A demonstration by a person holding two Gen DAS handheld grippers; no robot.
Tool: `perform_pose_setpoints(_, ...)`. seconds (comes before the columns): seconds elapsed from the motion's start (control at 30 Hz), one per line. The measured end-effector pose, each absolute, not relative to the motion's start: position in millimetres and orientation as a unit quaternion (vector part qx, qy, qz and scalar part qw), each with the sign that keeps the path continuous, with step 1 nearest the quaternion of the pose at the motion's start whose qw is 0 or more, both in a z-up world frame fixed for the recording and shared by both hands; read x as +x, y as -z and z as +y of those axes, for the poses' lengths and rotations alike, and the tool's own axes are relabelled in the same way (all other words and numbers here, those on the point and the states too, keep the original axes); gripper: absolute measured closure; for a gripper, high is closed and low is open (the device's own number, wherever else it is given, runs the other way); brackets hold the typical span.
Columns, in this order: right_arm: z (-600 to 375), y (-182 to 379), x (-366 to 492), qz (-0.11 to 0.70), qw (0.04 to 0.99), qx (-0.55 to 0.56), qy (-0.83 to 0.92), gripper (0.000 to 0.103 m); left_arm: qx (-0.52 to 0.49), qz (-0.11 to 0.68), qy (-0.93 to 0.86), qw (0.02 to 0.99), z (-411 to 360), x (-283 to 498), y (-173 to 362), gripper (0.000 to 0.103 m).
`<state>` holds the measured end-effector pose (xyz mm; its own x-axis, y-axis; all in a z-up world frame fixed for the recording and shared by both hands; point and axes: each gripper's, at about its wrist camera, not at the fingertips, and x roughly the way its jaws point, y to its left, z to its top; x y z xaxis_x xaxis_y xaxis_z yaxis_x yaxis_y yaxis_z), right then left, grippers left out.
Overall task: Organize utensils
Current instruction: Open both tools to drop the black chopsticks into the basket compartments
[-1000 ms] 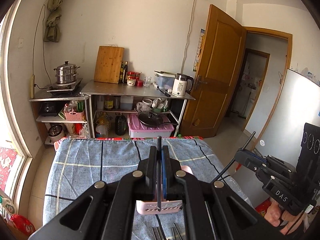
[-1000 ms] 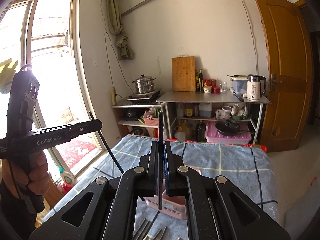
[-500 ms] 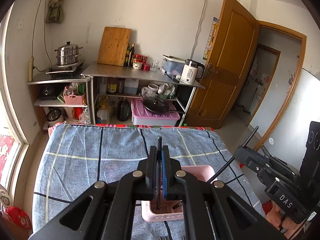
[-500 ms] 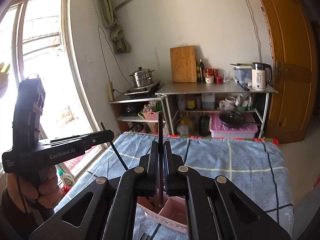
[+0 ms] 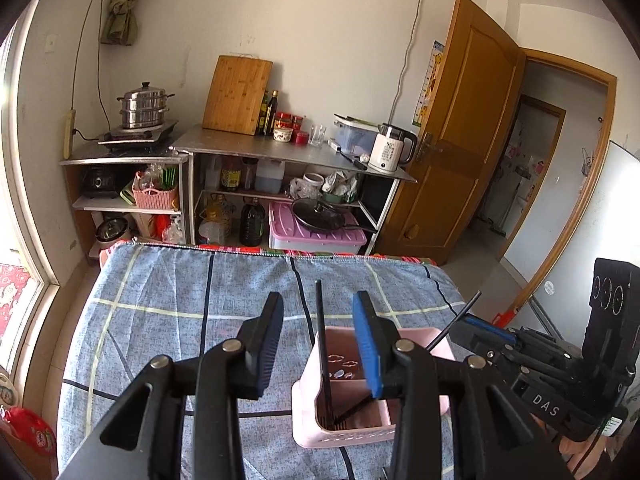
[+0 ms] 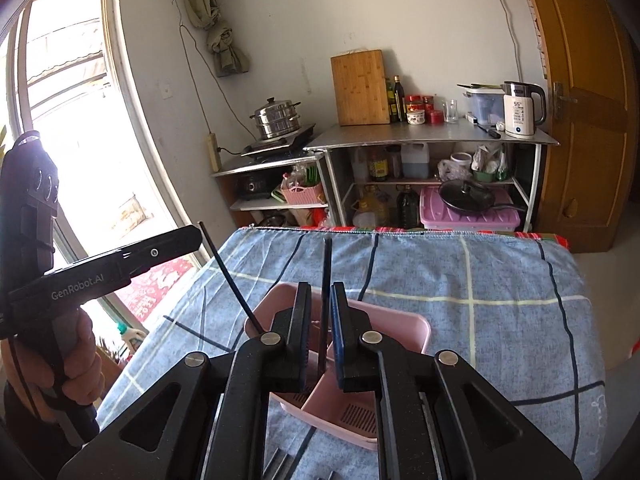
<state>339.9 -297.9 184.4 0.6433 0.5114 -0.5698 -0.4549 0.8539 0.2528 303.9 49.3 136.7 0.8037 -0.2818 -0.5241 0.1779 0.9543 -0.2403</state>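
Observation:
A pink slotted utensil holder (image 5: 340, 436) stands on the blue checked tablecloth (image 5: 180, 300). One black chopstick (image 5: 322, 340) stands nearly upright in it, between the jaws of my left gripper (image 5: 318, 300). Those jaws are opening and their pads stand well clear of the stick. A second black chopstick (image 6: 326, 280) rests in the holder (image 6: 400, 316) between the jaws of my right gripper (image 6: 321, 286). These jaws are opening too, with a narrow gap on each side of the stick. Each view shows the other gripper (image 5: 464, 324) (image 6: 196, 236) beside the holder.
Several metal utensils (image 6: 288, 456) lie on the cloth just before the holder. A hand (image 6: 76, 360) grips the left tool. Beyond the table's far edge stand steel shelves (image 5: 280, 152) with a kettle, pots and bottles. A wooden door (image 5: 460, 140) is at the right.
Both grippers came down over the pink holder, and the chopsticks' lower ends went into it. Both pairs of jaws, shut on the chopsticks before, have parted, the left wider.

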Motion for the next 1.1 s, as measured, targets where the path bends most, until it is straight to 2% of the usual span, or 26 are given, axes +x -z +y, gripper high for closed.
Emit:
perform_pose_setpoints(0.27,-320.8,-209.3,299.6,0.289,0.920,0.044,-0.260,0.087,-0.095,0.252,0.112,0.957,62.6,260.2,-150.3,0.065)
perform_pose_setpoints(0.5,-342.4,-207.5,241.8,0.263,0.929,0.043,-0.257,0.087,-0.081,0.232,0.117,0.962,59.7,199.8,-135.6,0.065)
perform_pose_setpoints(0.77,-361.9,-183.4,191.2,0.275,0.922,0.062,-0.264,0.087,-0.082,0.250,0.130,0.956,48.1,145.9,-93.3,0.065)
perform_pose_setpoints(1.1,-368.1,-142.8,162.4,0.312,0.912,0.059,-0.260,0.087,-0.081,0.285,0.129,0.946,35.7,120.0,-52.7,0.065)
